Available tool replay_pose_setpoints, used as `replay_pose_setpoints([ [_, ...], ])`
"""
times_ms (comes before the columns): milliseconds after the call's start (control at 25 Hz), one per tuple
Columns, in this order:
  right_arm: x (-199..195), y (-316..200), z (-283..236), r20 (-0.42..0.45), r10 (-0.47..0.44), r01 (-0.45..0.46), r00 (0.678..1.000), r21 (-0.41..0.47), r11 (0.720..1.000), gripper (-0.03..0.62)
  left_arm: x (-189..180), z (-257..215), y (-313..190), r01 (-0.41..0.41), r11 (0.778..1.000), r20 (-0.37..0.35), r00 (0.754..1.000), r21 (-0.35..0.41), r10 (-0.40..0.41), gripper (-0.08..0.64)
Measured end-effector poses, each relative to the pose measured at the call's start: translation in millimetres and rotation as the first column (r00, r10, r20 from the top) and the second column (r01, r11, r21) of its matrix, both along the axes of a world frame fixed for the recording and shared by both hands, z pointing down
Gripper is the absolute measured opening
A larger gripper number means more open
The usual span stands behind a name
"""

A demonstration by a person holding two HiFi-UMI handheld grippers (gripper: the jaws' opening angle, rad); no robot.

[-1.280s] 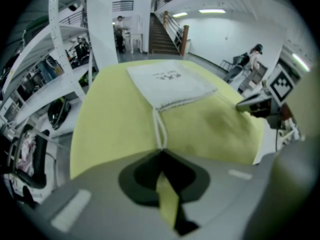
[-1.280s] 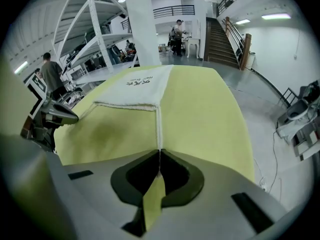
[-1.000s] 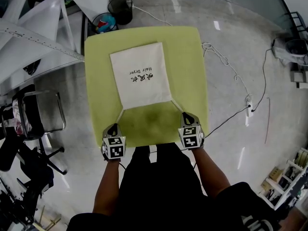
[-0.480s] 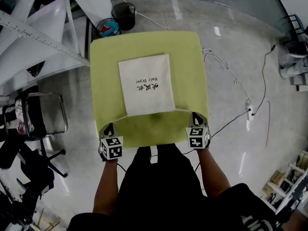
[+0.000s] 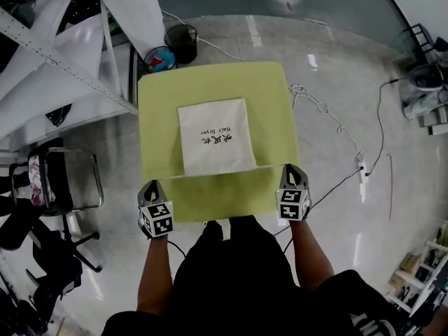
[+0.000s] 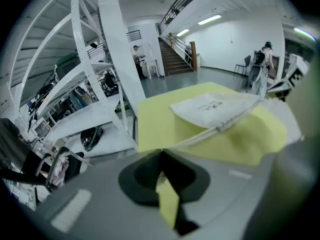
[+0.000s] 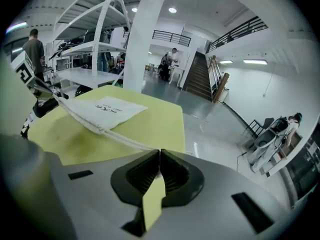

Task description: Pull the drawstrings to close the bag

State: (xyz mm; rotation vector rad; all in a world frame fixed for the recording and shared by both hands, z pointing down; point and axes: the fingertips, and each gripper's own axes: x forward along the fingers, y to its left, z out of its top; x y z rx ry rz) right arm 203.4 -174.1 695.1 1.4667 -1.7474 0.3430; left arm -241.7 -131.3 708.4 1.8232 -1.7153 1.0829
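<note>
left gripper (image 5: 150, 186) fingers pressed together, pinching the left drawstring (image 5: 168, 179). right gripper (image 5: 291, 168) fingers likewise pinch the right drawstring (image 5: 271, 166). Both cords run straight. bag (image 5: 215, 135) lies flat on the bench (image 5: 269, 96), ahead of and between both finger pairs.

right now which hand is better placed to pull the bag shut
Neither alone: left tool and right tool each clamp a taut drawstring on opposite sides of the bag; pull both outward.

Two grippers (image 5: 152, 183) (image 5: 292, 167), two drawstrings (image 6: 198, 137) (image 7: 121, 137) (one pinched in each), one bag (image 5: 215, 137), one table (image 5: 161, 96), two bins (image 5: 182, 32) (image 5: 159, 58) on the floor.
</note>
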Motion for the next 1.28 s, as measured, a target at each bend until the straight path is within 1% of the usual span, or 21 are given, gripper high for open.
replay_pose_setpoints([
  [160,1,-17,-38,0.019,0.027,-0.029,0.999,0.113,0.993,0.015,-14,-33,-14,0.034,0.994,0.013,0.999,0.106,-0.036,0.011],
  [280,0,-34,-70,0.066,0.046,-0.058,0.997,0.193,0.98,0.017,-20,-62,-27,0.069,0.981,-0.009,0.998,0.181,-0.068,0.011],
  [440,0,-52,-113,0.094,0.045,-0.07,0.995,0.283,0.957,0.016,-32,-104,-40,0.131,0.951,-0.051,0.991,0.282,-0.121,0.011],
  [600,7,-67,-151,0.128,0.065,-0.107,0.99,0.362,0.926,0.016,-43,-147,-54,0.163,0.914,-0.077,0.987,0.371,-0.144,0.011],
  [720,12,-76,-173,0.15,0.074,-0.13,0.986,0.407,0.904,0.016,-51,-169,-60,0.183,0.891,-0.093,0.983,0.416,-0.158,0.011],
  [880,18,-89,-198,0.185,0.087,-0.163,0.979,0.449,0.878,0.015,-60,-194,-67,0.22,0.859,-0.139,0.975,0.463,-0.174,0.011],
  [1040,37,-97,-215,0.236,0.142,-0.241,0.961,0.477,0.845,0.014,-73,-210,-68,0.268,0.831,-0.184,0.962,0.488,-0.203,0.009],
  [1080,42,-98,-218,0.251,0.149,-0.257,0.956,0.482,0.838,0.014,-77,-213,-68,0.274,0.827,-0.194,0.96,0.491,-0.203,0.009],
  [1120,45,-101,-223,0.263,0.147,-0.263,0.953,0.488,0.832,0.014,-79,-216,-69,0.261,0.828,-0.19,0.963,0.497,-0.19,0.008],
  [1200,46,-109,-234,0.274,0.129,-0.257,0.953,0.505,0.824,0.012,-78,-226,-75,0.214,0.829,-0.155,0.976,0.517,-0.155,0.008],
  [1280,45,-117,-246,0.265,0.111,-0.241,0.958,0.528,0.814,0.012,-79,-234,-80,0.202,0.821,-0.14,0.979,0.534,-0.15,0.008],
])
